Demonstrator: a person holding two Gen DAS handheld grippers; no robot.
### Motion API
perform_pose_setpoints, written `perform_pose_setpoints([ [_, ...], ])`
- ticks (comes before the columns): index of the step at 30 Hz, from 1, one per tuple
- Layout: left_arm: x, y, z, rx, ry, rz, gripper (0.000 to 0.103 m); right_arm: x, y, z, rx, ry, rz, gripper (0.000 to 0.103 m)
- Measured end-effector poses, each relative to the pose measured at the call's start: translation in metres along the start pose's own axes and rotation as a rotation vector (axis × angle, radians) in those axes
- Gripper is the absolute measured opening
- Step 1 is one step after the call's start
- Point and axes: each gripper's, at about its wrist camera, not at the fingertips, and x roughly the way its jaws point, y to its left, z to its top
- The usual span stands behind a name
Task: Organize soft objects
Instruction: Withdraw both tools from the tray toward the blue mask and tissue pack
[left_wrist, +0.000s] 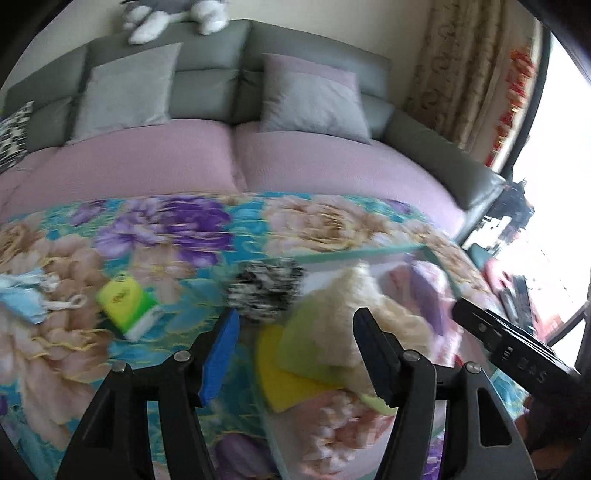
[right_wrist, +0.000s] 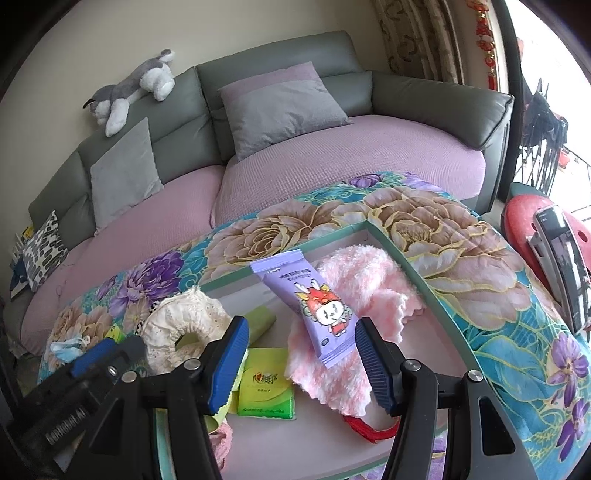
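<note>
A clear tray with a green rim (right_wrist: 288, 242) sits on the floral tablecloth. In it lie a pink fluffy cloth (right_wrist: 354, 284), a purple wipes packet (right_wrist: 314, 306), a green tissue pack (right_wrist: 266, 384) and a cream lace scrunchie (right_wrist: 184, 328). My right gripper (right_wrist: 299, 362) is open above the tray, empty. My left gripper (left_wrist: 295, 350) is open over the tray's left edge, empty, near the scrunchie (left_wrist: 369, 310) and a black-and-white fuzzy item (left_wrist: 266, 291). The left wrist view is blurred. A green tissue pack (left_wrist: 127, 306) and a blue face mask (left_wrist: 22, 295) lie on the cloth at left.
A grey sofa (right_wrist: 277, 74) with a pink cover and grey cushions stands behind the table. A plush husky (right_wrist: 133, 88) lies on its back. A red stool with a phone (right_wrist: 565, 258) is at right. A red band (right_wrist: 369, 432) lies under the pink cloth.
</note>
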Motion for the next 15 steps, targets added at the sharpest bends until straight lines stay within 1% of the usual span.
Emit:
perform_pose_setpoints([
  [2, -0.002, 0.016, 0.001, -0.038, 0.001, 0.061, 0.066, 0.001, 0.005, -0.001, -0.016, 0.004, 0.006, 0.063],
  [5, -0.003, 0.037, 0.001, -0.097, 0.011, 0.132, 0.066, 0.002, 0.014, -0.002, -0.040, 0.009, 0.021, 0.063],
  [7, -0.002, 0.054, -0.001, -0.148, 0.027, 0.174, 0.071, 0.002, 0.020, -0.003, -0.057, 0.013, 0.029, 0.064],
  [8, -0.002, 0.059, -0.002, -0.165, 0.032, 0.186, 0.077, 0.003, 0.025, -0.003, -0.069, 0.014, 0.031, 0.064],
  [9, -0.002, 0.065, -0.003, -0.185, 0.037, 0.202, 0.078, 0.003, 0.029, -0.003, -0.080, 0.014, 0.033, 0.064],
  [13, -0.004, 0.081, -0.006, -0.230, 0.036, 0.246, 0.079, 0.003, 0.040, -0.005, -0.099, 0.015, 0.040, 0.066],
  [14, -0.004, 0.083, -0.007, -0.236, 0.036, 0.258, 0.082, 0.003, 0.041, -0.005, -0.097, 0.016, 0.043, 0.068],
  [15, -0.004, 0.085, -0.007, -0.240, 0.037, 0.271, 0.089, 0.004, 0.041, -0.005, -0.092, 0.018, 0.047, 0.070],
])
